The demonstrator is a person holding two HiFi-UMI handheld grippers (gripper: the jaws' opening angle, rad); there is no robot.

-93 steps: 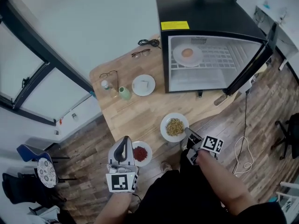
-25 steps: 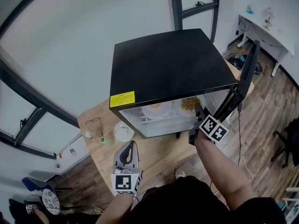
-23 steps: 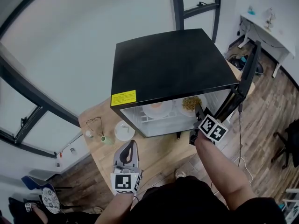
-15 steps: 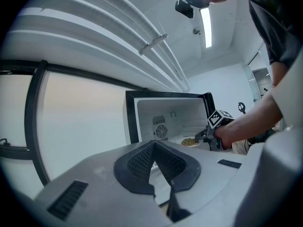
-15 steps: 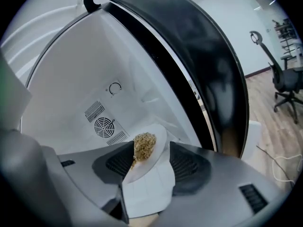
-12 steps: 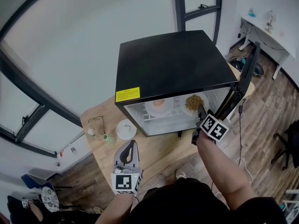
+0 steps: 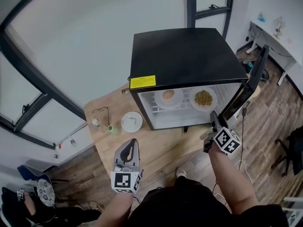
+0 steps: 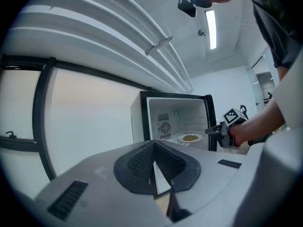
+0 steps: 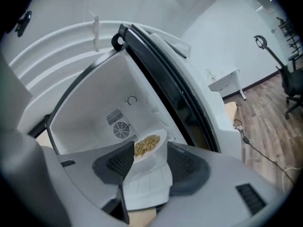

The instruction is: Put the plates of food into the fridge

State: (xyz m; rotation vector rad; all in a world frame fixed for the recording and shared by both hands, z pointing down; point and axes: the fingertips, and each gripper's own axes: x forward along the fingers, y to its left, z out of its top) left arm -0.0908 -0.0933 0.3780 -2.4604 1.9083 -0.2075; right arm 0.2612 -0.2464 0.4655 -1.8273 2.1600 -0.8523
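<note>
Wooden table (image 7: 156,148) holds the open black fridge (image 7: 187,56). Plate of grains (image 7: 203,99) sits inside beside a second food plate (image 7: 168,96). Right gripper (image 7: 213,116) is spread wide, empty. Left gripper (image 7: 131,144) is pressed together, empty.

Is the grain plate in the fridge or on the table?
In: the grain plate sits on the fridge shelf beside another plate.
</note>
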